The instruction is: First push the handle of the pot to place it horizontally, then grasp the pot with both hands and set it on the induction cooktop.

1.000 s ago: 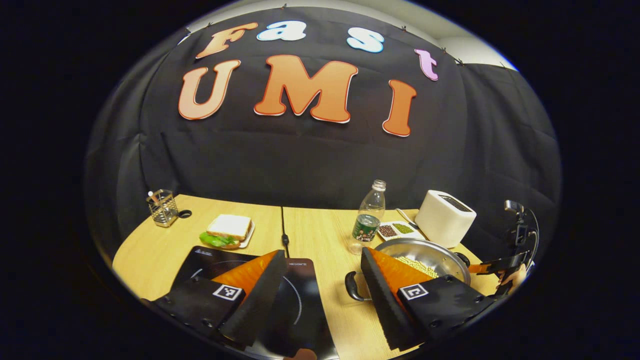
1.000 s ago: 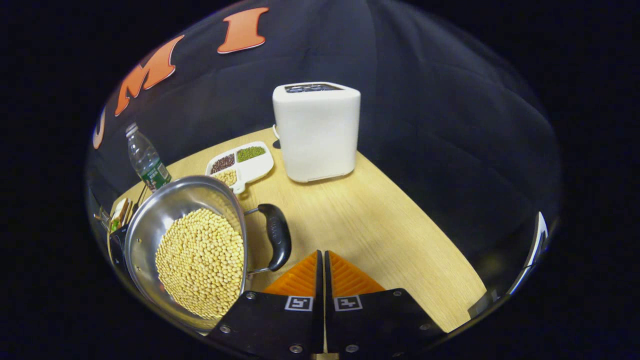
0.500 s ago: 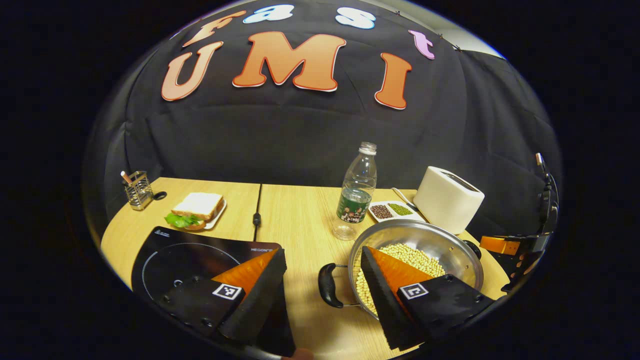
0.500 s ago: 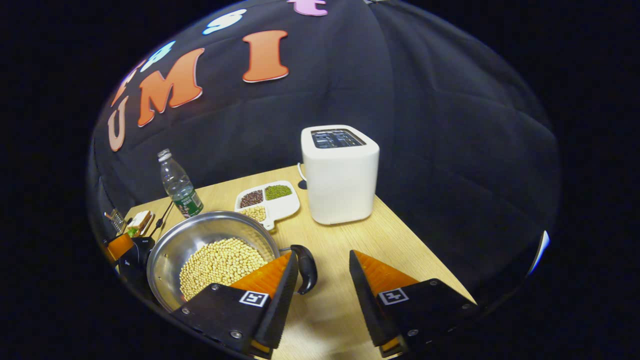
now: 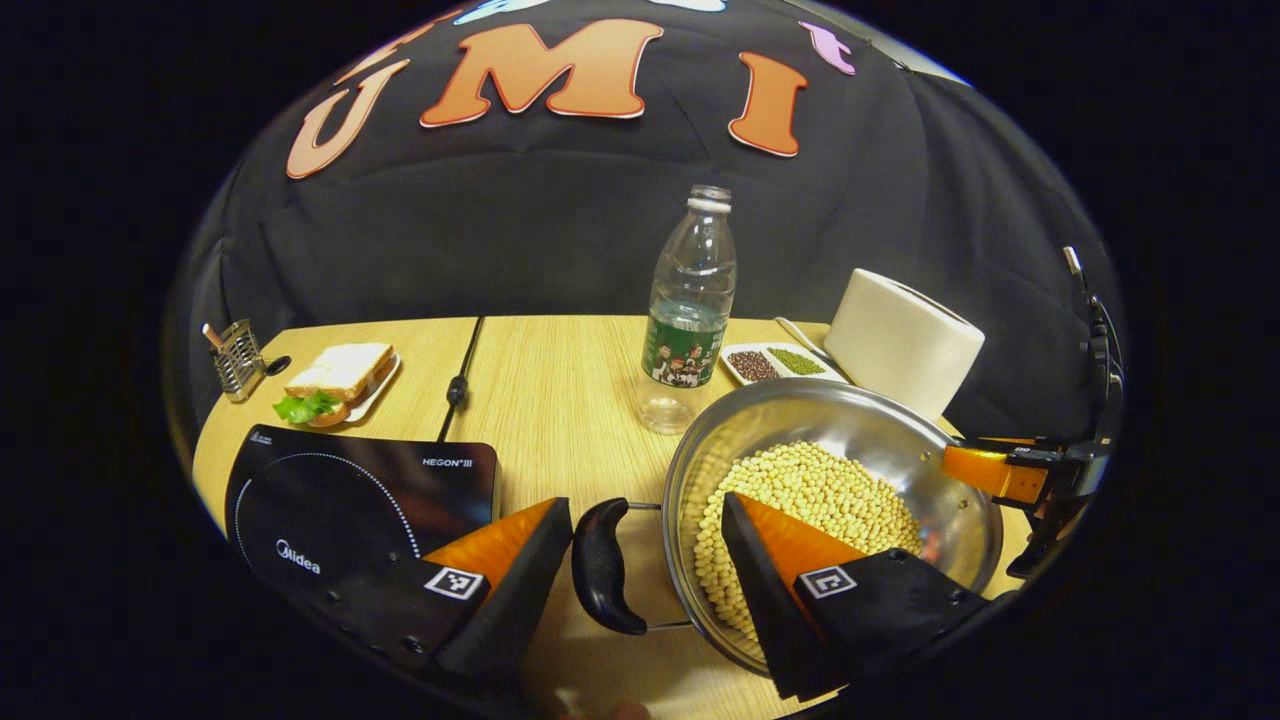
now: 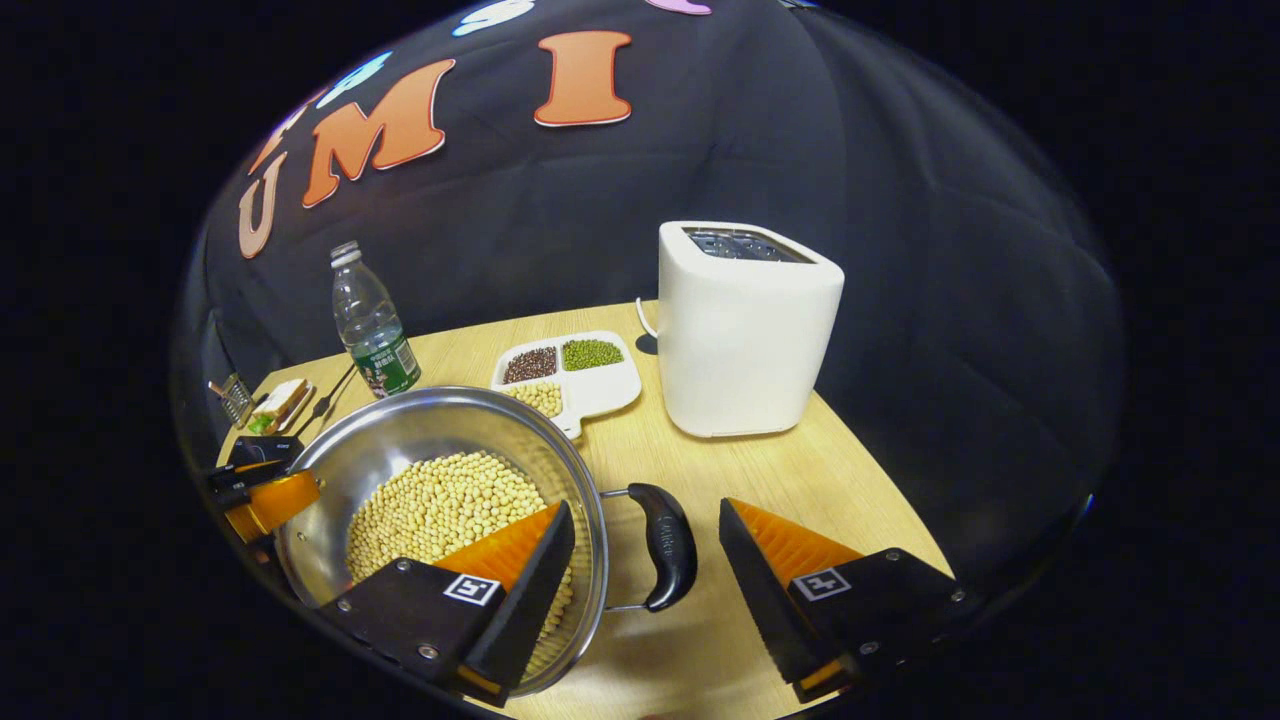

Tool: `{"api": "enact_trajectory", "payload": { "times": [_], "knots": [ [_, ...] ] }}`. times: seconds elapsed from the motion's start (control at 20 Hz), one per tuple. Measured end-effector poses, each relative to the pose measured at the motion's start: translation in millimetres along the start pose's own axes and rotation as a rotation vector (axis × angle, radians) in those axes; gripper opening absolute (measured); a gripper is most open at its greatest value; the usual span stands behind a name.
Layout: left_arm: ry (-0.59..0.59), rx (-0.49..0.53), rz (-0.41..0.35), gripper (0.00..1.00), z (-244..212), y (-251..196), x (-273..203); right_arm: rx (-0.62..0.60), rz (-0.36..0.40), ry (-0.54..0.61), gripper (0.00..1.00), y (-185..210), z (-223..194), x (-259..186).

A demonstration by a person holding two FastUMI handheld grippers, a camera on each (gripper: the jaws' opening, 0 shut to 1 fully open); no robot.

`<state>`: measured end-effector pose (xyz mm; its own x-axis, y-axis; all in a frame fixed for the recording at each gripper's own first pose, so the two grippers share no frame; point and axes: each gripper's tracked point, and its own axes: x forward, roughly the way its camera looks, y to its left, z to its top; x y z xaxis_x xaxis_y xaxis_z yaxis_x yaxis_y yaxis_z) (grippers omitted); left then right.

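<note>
Now both grippers, left gripper (image 5: 645,590) and right gripper (image 6: 645,590), have closed in, fingers spread, each straddling a black loop handle (image 5: 600,566) of the round steel pot of yellow beans (image 6: 440,480); black induction cooktop (image 5: 340,500) sits beyond the left fingers.

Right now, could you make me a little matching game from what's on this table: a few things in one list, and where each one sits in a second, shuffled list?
Things:
1. soybeans
2. sandwich
3. water bottle
4. toaster

Places:
A. on a small plate by the wire holder
B. back corner, beside the divided tray
C. inside the steel pot
D. upright just behind the pot

Pairs: 1-C, 2-A, 3-D, 4-B
</note>
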<state>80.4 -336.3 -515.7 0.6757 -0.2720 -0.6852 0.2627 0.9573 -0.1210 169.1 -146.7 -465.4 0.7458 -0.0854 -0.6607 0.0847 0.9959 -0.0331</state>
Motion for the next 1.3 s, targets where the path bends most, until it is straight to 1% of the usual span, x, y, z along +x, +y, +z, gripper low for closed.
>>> {"api": "enact_trajectory", "payload": {
  "times": [0.1,0.15,0.25,0.3,0.35,0.4,0.45,0.55,0.6,0.65,0.7,0.8,0.85,0.9,1.0,1.05,1.2,1.3],
  "knots": [
    [0.012,0.011,-0.014,0.98,-3,-4,9,-0.001,-0.002,0.025,0.9,0,-6,7],
    [0.027,0.017,-0.007,0.99,-8,-2,11,0.006,0.002,0.038,0.9,2,-9,9],
    [0.046,0.018,0.01,0.94,-13,3,17,0.026,0.02,0.062,0.84,5,-14,14],
    [0.049,0.013,0.028,0.9,-15,7,21,0.039,0.032,0.077,0.77,7,-16,16],
    [0.057,-0.007,0.023,0.85,-18,9,24,0.05,0.036,0.07,0.72,8,-15,17],
    [0.052,-0.02,0.019,0.77,-15,7,27,0.055,0.038,0.081,0.68,8,-17,17],
    [0.071,-0.037,0.013,0.73,-17,8,24,0.061,0.039,0.083,0.66,8,-17,15],
    [0.117,-0.11,0.003,0.66,-18,7,19,0.078,0.031,0.09,0.63,8,-17,12],
    [0.154,-0.143,0.002,0.63,-23,7,18,0.098,0.033,0.1,0.58,11,-19,12],
    [0.177,-0.155,-0.008,0.61,-27,7,11,0.108,0.036,0.106,0.56,14,-20,10],
    [0.177,-0.157,-0.017,0.66,-26,6,13,0.107,0.037,0.103,0.54,16,-21,5],
    [0.144,-0.145,-0.017,0.64,-18,9,13,0.119,0.03,0.091,0.53,19,-15,-15],
    [0.114,-0.124,-0.015,0.64,-14,12,12,0.134,0.033,0.074,0.53,20,-7,-28],
    [0.083,-0.106,-0.013,0.61,-15,13,13,0.148,0.041,0.066,0.53,23,-1,-39],
    [0.05,-0.08,-0.011,0.65,-12,15,12,0.175,0.056,0.056,0.53,32,8,-61],
    [0.039,-0.078,-0.012,0.65,-11,15,12,0.188,0.06,0.048,0.53,38,12,-71],
    [0.018,-0.084,-0.002,0.64,-13,13,12,0.15,0.065,0.014,0.53,60,22,-99],
    [-0.002,-0.101,0.013,0.63,-14,13,10,0.142,0.08,-0.004,0.53,82,32,-116]
  ]
}}
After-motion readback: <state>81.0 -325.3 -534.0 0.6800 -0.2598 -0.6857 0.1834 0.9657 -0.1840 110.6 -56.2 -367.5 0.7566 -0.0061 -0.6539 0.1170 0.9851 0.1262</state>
